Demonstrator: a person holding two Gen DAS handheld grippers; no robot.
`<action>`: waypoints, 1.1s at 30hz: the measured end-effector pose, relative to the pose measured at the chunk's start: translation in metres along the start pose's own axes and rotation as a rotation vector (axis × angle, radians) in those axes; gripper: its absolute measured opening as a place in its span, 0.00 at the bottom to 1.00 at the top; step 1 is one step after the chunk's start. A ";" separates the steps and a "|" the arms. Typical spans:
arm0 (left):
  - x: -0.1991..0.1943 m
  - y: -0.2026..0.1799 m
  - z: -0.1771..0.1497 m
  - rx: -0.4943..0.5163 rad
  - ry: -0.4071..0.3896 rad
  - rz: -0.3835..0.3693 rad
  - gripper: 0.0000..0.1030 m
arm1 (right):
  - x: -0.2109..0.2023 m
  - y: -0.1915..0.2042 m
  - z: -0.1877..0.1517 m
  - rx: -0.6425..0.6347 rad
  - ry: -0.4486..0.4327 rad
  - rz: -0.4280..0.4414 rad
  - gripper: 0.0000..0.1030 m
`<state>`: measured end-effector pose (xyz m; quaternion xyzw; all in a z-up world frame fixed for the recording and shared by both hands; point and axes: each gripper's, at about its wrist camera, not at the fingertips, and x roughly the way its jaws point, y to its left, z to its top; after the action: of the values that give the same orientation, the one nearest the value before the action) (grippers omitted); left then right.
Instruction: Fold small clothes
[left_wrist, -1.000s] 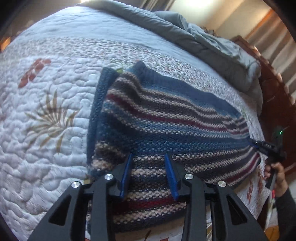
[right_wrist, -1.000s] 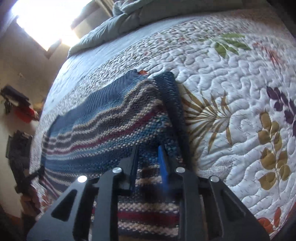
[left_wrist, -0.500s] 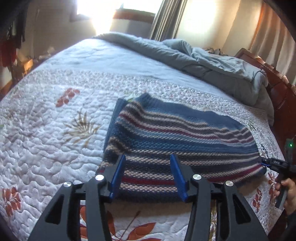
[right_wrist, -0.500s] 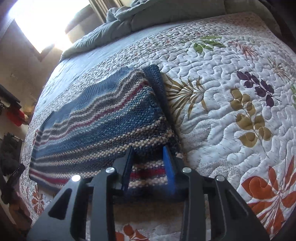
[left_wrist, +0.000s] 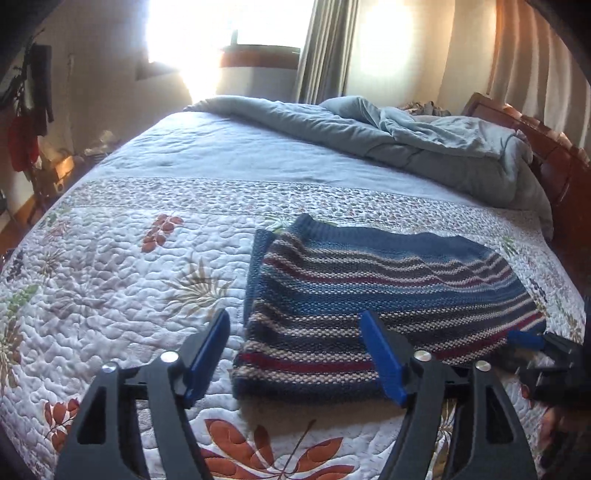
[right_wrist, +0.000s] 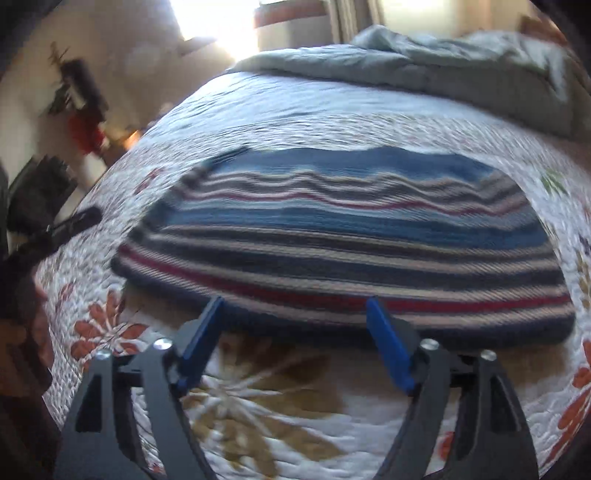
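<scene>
A blue knitted sweater with red, cream and dark stripes (left_wrist: 373, 291) lies folded flat on the quilted bedspread (left_wrist: 110, 280). My left gripper (left_wrist: 295, 332) is open and empty, just short of the sweater's near left corner. My right gripper (right_wrist: 295, 317) is open and empty, in front of the sweater's near edge (right_wrist: 332, 236); this view is blurred by motion. The right gripper also shows in the left wrist view (left_wrist: 543, 347) by the sweater's right end. The left gripper shows dimly at the left of the right wrist view (right_wrist: 74, 221).
A rumpled grey duvet (left_wrist: 388, 144) lies across the far side of the bed. A wooden headboard (left_wrist: 546, 155) runs along the right. Clothes hang on the wall (left_wrist: 26, 122) at the far left, beside the bed's left edge.
Both grippers have opened, let go of the sweater and pulled back from it. The sweater now lies flat on the bed. The right wrist view has swung around to face the sweater's long edge.
</scene>
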<state>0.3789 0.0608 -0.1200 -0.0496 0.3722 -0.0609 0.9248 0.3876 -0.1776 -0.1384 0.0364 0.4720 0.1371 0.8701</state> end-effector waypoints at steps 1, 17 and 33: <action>-0.001 0.002 0.000 0.001 -0.002 0.012 0.81 | 0.003 0.019 0.000 -0.041 -0.008 0.003 0.86; 0.026 0.054 0.011 -0.024 0.145 -0.097 0.96 | 0.027 0.158 -0.018 -0.445 -0.139 -0.057 0.92; 0.193 0.101 0.064 -0.229 0.550 -0.488 0.96 | 0.080 0.219 -0.036 -0.772 -0.107 -0.199 0.92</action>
<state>0.5696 0.1345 -0.2195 -0.2215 0.5880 -0.2483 0.7372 0.3545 0.0516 -0.1812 -0.3319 0.3409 0.2171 0.8523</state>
